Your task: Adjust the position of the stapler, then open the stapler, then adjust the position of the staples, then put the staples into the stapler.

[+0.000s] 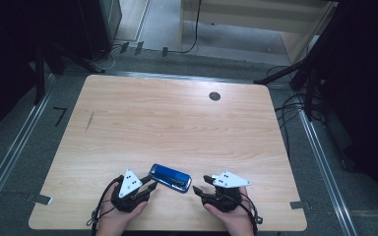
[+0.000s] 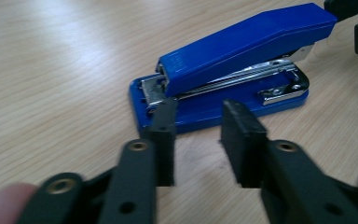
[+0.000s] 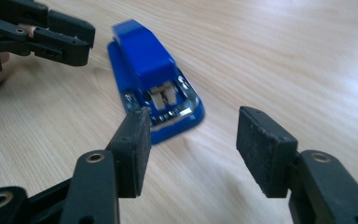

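A blue stapler (image 1: 170,178) lies flat on the wooden table (image 1: 177,123) near its front edge, between my two grippers. My left gripper (image 1: 151,186) sits just left of it, jaws a little apart and empty. In the left gripper view the stapler (image 2: 233,70) lies just beyond my left gripper (image 2: 198,121), its hinge end nearest. My right gripper (image 1: 202,184) stands just right of the stapler, open and empty. From the right gripper view I see the stapler's (image 3: 154,79) metal mouth facing my right gripper (image 3: 193,135); the left gripper (image 3: 70,39) is at the top left.
A small dark round hole (image 1: 214,96) is at the table's far right side, and a short dark mark (image 1: 89,121) at its left. Cables (image 1: 295,105) and stand legs lie on the floor around the table.
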